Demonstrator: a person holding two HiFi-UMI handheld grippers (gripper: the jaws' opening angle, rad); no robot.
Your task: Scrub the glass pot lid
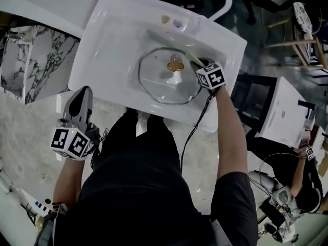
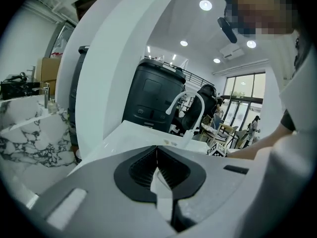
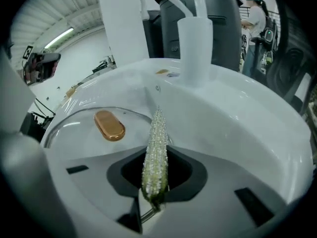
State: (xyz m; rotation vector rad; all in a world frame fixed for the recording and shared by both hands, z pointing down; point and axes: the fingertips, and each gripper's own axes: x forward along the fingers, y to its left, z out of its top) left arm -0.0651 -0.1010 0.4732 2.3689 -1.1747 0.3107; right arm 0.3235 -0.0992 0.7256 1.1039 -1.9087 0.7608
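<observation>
- The left gripper (image 1: 82, 99) hangs low beside the person's body, outside the sink (image 1: 102, 29) and well apart from the work. Its jaws are pressed together with nothing between them.
- The right gripper (image 1: 201, 65) reaches over the near rim into the basin. Its jaws are clamped on the lower end of a thin, bristly brush (image 3: 156, 152), which points away along the jaws.
- The glass lid (image 1: 156, 83) lies flat in the bottom of the basin, its copper-coloured knob (image 3: 109, 125) facing up. The brush lies over the lid's right side, just beside the knob; I cannot tell whether the bristles touch the glass.
- Beyond the lid, the white tap (image 3: 194, 38) rises from the far rim.
- Likely risk: nothing steadies the lid, so a push from the brush near its edge could make it slide or rock against the hard basin.
- Second risk: the brush is gripped only at its narrow end, so sideways scrubbing may twist it in the jaws.
</observation>
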